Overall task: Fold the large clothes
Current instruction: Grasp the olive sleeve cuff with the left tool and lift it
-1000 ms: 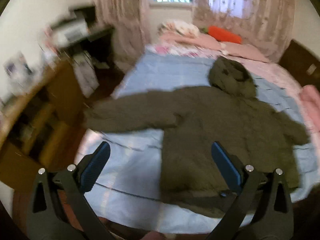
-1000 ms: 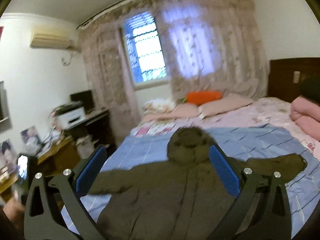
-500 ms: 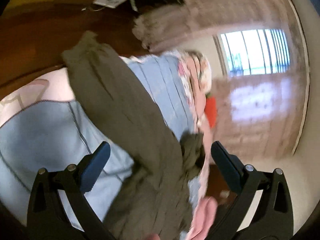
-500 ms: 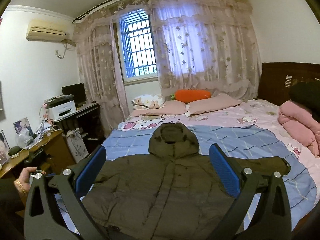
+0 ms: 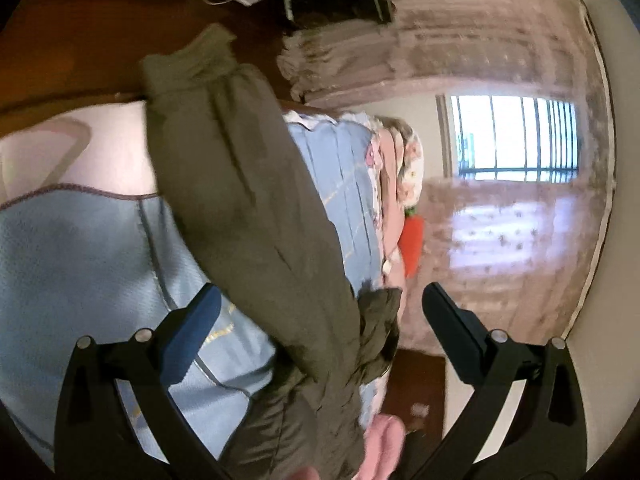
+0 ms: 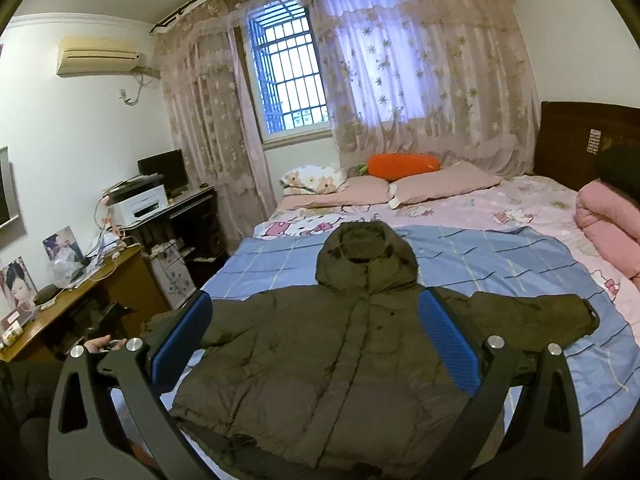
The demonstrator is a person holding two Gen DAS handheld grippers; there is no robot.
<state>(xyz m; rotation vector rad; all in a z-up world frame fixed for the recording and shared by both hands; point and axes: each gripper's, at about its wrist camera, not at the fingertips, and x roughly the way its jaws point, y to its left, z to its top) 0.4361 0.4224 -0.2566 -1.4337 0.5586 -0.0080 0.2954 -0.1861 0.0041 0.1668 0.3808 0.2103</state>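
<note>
Jacket (image 6: 340,344): olive hooded puffer, lying front-up and spread flat on the blue blanket (image 6: 500,256) at the foot of the bed (image 6: 520,200); hood pointing toward the pillows (image 6: 436,180), both sleeves stretching out sideways.
Left gripper (image 5: 320,320): jaws standing wide, gripping nothing; hovering over the jacket's sleeve (image 5: 240,184), which is running between the two fingers without visibly touching them.
Right gripper (image 6: 316,340): jaws spread wide, empty, hanging above the jacket's chest, fingers framing the front placket.
Left wrist view only: camera is rolling sideways, so the room is appearing tilted; ribbed cuff (image 5: 192,60) reaching past the bed edge over brown floor (image 5: 72,28); blanket's stitched border (image 5: 80,194) showing close up; view is partly blurring.
Right wrist view only: whole jacket outline, hood (image 6: 366,256), right-hand sleeve lying on the blanket, orange carrot cushion (image 6: 400,164), rolled pink quilt (image 6: 608,228), wooden surface (image 6: 80,296) with photos and clutter, printer (image 6: 140,204), a hand (image 6: 104,344) showing at the left edge beside the gripper frame.
Both views: barred window (image 6: 288,80) and flowered curtains (image 6: 420,80).
</note>
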